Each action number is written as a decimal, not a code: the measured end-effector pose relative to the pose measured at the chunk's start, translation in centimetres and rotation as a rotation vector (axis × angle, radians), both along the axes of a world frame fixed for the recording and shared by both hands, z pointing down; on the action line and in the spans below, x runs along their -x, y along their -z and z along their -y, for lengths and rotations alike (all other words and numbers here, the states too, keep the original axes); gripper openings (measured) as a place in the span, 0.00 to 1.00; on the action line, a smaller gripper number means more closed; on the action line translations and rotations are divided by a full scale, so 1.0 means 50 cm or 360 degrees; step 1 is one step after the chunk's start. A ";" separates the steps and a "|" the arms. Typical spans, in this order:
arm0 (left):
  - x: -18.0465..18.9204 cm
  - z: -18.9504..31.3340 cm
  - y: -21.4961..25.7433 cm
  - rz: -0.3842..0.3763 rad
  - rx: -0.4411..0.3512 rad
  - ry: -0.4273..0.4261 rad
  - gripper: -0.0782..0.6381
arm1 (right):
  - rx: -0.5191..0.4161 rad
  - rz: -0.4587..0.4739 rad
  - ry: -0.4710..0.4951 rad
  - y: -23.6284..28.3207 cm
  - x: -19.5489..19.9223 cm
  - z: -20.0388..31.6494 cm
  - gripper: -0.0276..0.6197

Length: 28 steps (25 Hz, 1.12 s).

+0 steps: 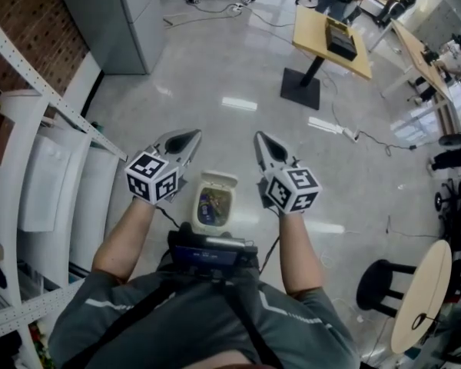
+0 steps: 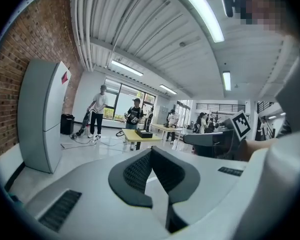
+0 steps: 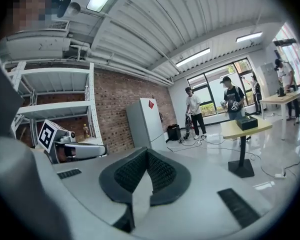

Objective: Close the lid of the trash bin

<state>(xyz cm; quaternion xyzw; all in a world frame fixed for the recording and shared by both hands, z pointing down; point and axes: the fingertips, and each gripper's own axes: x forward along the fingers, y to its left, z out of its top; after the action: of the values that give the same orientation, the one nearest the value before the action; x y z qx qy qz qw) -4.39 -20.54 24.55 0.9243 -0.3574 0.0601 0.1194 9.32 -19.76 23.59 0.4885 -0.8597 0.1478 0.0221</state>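
Small white trash bin [image 1: 197,208], lid [image 1: 217,181] up, dark rubbish [image 1: 213,204] inside

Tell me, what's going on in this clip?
A person stands over a small trash bin on the floor, holding the left gripper and right gripper above it, one to each side. Both have jaws together and hold nothing. The lid is open; neither gripper touches it.

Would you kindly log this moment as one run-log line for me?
phase: pre-approach | bin: lid open | left gripper: shut, empty, clear of bin | right gripper: shut, empty, clear of bin
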 end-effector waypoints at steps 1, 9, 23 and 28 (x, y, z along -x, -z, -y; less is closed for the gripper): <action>0.005 0.007 -0.016 0.0007 0.0024 -0.0006 0.11 | 0.0023 -0.0002 0.0007 -0.015 0.009 0.005 0.06; 0.016 0.078 -0.175 0.0057 0.0228 -0.0039 0.11 | 0.0237 -0.0036 0.0008 -0.182 0.054 0.070 0.06; -0.024 0.077 -0.636 0.0300 0.0807 -0.0055 0.11 | 0.0830 -0.0124 -0.0097 -0.653 0.006 0.054 0.06; -0.041 0.077 -0.718 0.0340 0.0902 -0.0079 0.11 | 0.0942 -0.0119 -0.0086 -0.749 0.020 0.049 0.06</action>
<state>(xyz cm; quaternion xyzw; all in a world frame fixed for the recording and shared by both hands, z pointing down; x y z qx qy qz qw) -2.34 -24.37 60.45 0.8511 -0.3144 0.2572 0.3326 8.34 -22.20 61.05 0.4886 -0.7645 0.3745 0.1913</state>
